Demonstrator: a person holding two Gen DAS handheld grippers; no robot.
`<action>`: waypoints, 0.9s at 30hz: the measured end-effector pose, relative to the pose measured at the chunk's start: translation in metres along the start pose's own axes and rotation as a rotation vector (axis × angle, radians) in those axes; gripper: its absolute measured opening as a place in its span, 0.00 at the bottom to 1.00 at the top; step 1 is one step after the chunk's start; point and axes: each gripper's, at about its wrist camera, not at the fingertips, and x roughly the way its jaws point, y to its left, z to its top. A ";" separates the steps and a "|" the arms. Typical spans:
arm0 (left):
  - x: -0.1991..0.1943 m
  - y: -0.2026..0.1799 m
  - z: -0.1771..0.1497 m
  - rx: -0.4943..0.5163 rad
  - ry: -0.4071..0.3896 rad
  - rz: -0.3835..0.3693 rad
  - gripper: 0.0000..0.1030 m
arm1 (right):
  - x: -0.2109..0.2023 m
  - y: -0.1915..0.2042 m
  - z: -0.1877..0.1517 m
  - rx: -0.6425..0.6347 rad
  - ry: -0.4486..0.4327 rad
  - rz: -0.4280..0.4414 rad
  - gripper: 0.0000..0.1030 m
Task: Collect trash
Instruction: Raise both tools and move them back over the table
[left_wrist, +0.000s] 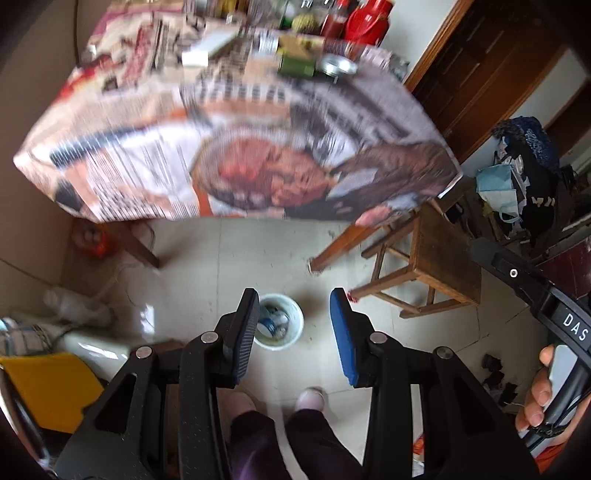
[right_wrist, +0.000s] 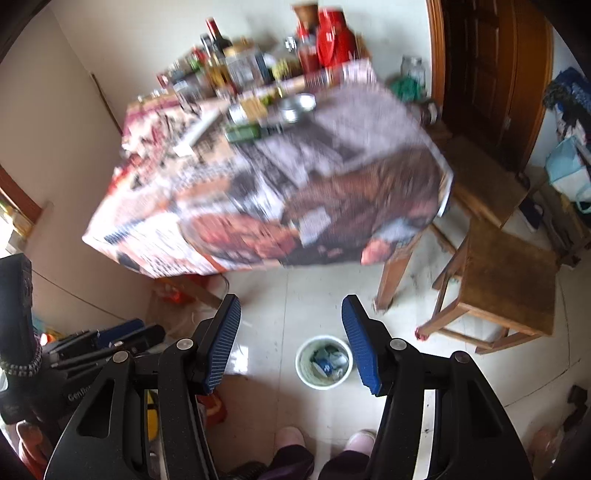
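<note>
A small white trash bucket (left_wrist: 277, 320) stands on the tiled floor, holding crumpled blue and white wrappers. It also shows in the right wrist view (right_wrist: 324, 362). My left gripper (left_wrist: 295, 325) is open and empty, held high above the bucket. My right gripper (right_wrist: 291, 339) is open and empty too, with the bucket just inside its right finger (right_wrist: 360, 347). A table with a printed newspaper-style cloth (left_wrist: 236, 147) stands ahead, blurred; it also shows in the right wrist view (right_wrist: 266, 199). A green box (left_wrist: 295, 65) and a round metal tin (left_wrist: 338, 65) lie near its far end.
Bottles, jars and a red flask (right_wrist: 334, 40) crowd the table's back. Wooden stools (right_wrist: 506, 280) stand right of the table, and a dark wooden door (right_wrist: 491, 74) is behind. A yellow item (left_wrist: 48, 387) and clutter sit at left. The person's feet (left_wrist: 310, 398) are below.
</note>
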 end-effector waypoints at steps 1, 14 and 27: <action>-0.012 -0.002 0.002 0.012 -0.018 0.011 0.37 | -0.011 0.006 0.004 -0.004 -0.014 -0.002 0.52; -0.178 0.003 0.023 0.090 -0.270 -0.052 0.38 | -0.141 0.069 0.021 -0.051 -0.267 -0.019 0.52; -0.234 0.002 0.025 0.162 -0.457 -0.032 0.82 | -0.174 0.092 0.022 -0.053 -0.423 -0.081 0.87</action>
